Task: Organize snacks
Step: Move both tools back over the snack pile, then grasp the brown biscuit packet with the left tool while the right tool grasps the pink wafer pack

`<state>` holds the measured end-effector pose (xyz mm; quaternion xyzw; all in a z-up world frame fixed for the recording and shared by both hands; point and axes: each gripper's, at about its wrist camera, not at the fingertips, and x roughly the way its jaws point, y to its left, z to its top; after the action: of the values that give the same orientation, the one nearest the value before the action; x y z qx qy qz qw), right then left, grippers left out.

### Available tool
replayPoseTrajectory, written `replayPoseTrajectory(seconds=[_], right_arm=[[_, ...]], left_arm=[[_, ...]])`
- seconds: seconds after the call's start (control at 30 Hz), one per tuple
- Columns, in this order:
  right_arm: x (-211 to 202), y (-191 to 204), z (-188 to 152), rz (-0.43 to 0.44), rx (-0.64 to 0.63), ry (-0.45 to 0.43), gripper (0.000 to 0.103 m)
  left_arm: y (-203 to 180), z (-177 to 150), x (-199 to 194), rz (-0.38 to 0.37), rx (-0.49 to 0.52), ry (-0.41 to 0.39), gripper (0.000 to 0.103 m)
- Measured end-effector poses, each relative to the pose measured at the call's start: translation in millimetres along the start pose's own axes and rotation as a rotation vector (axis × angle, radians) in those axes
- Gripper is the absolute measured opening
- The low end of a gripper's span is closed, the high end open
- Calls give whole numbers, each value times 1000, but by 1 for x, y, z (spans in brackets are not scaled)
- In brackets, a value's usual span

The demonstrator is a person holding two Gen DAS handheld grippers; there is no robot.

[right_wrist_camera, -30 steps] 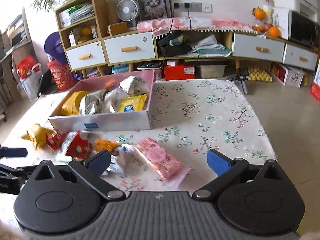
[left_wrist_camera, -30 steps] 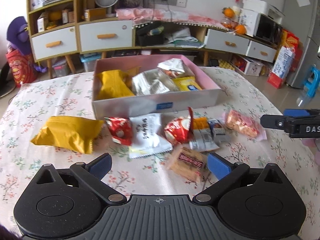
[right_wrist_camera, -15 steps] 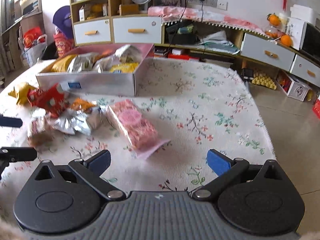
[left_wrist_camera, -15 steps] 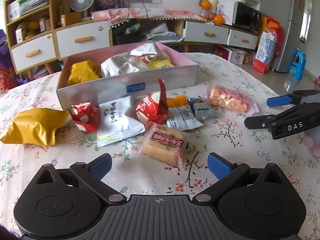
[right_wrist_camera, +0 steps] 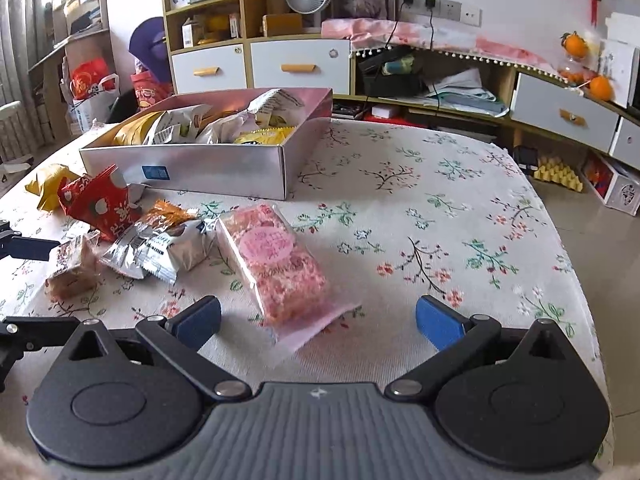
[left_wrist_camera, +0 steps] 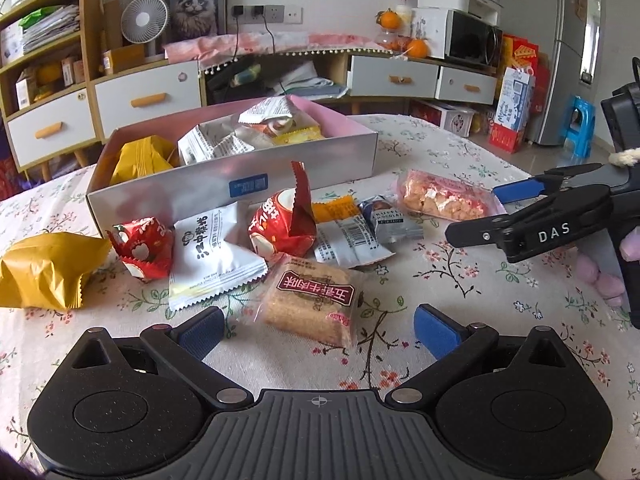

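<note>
The left gripper (left_wrist_camera: 316, 326) is spread wide and holds nothing; its blue pads (left_wrist_camera: 198, 330) hover low over the floral cloth (left_wrist_camera: 460, 280), with the brown cracker pack (left_wrist_camera: 310, 300) lying between them, just ahead of the tips and apparently untouched, though the low angle makes contact hard to rule out. The right gripper (right_wrist_camera: 318, 320) is equally wide and empty, its fingers straddling the near end of the pink pack (right_wrist_camera: 276, 264), whose clear edge reaches toward the gap.

Behind the cracker pack lies a loose row of snacks on the cloth: a yellow bag (left_wrist_camera: 44, 272) far left, a small red pack (left_wrist_camera: 144, 246), a white pouch (left_wrist_camera: 212, 256), a larger red pack (left_wrist_camera: 282, 224), and silver wrappers (left_wrist_camera: 352, 236) overlapping an orange one. The box (left_wrist_camera: 224, 188) stands just behind them, already holding a yellow bag and several silver and white packets.
</note>
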<state>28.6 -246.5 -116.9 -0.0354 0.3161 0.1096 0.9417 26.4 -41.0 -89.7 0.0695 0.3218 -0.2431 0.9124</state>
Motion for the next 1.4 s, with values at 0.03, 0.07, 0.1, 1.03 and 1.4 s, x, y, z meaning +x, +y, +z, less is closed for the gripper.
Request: replayPoseTrajectory(seconds=[0.03,0.07,0.1,1.03,1.4], right_arm=[[2,-1,2,-1,1,1,103],[3,0,2,-3,2,1,103],[3,1,3,-7,3,1,103],[2,37,17,20,-103,-3,44],[-3,45,22,43,-103,2,30]], left_arm=[[0,1,1,0,0,-1,99],[0,2,1,0,0,-3,97],[0,3,1,2,0,-6,94],[-1,15,-4,24,34,1,42],[-1,20,-6,30,29,40,40]])
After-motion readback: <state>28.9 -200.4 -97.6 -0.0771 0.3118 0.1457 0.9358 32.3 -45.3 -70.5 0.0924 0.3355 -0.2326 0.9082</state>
